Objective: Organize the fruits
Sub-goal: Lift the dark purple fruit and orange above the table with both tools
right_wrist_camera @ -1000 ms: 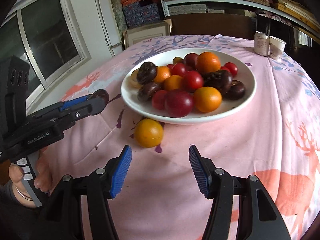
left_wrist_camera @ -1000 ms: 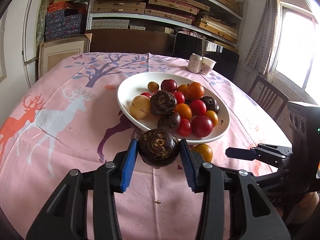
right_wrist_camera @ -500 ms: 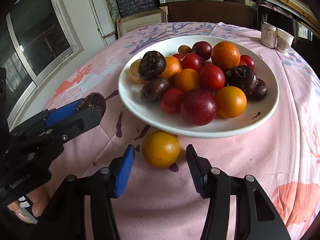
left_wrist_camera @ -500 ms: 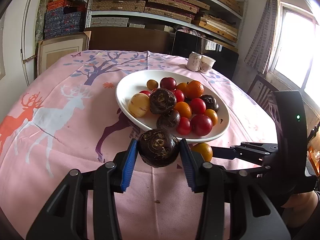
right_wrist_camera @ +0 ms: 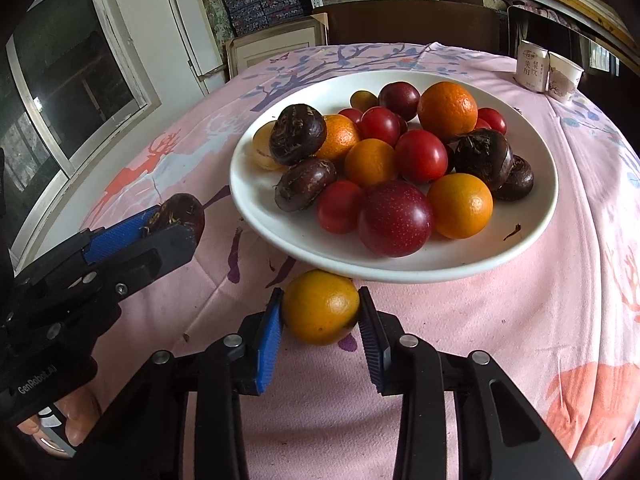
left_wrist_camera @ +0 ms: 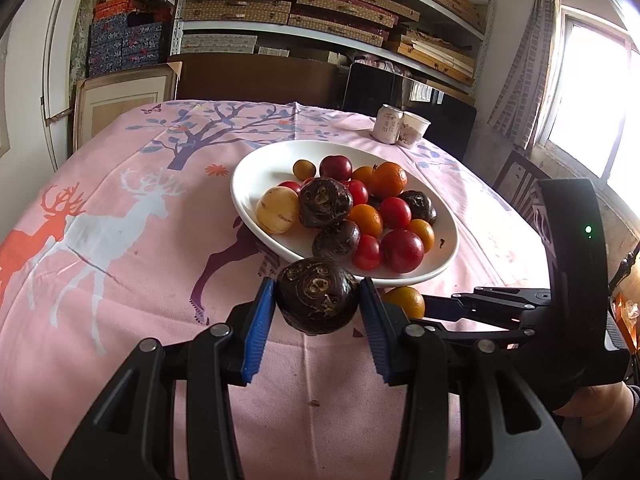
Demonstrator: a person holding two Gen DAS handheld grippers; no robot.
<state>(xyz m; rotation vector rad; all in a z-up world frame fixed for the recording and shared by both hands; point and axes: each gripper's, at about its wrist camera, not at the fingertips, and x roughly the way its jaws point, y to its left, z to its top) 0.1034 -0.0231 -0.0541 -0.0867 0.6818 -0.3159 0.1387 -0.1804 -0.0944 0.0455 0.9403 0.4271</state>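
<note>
A white plate on the pink tablecloth holds several oranges, red fruits, dark brown fruits and one pale yellow fruit. Just before its near rim my left gripper is shut on a dark brown knobbly fruit, held above the cloth. That fruit also shows in the right wrist view. A loose orange lies on the cloth under the rim of the plate. My right gripper is closing on this orange, both blue pads touching its sides.
A can and a paper cup stand at the table's far edge. Shelves of boxes fill the wall behind. A chair sits to the right, by a window. A hand grips the left tool.
My right gripper came forward around the loose orange and its jaws narrowed until the pads met the fruit. The left gripper and its dark fruit stayed put.
</note>
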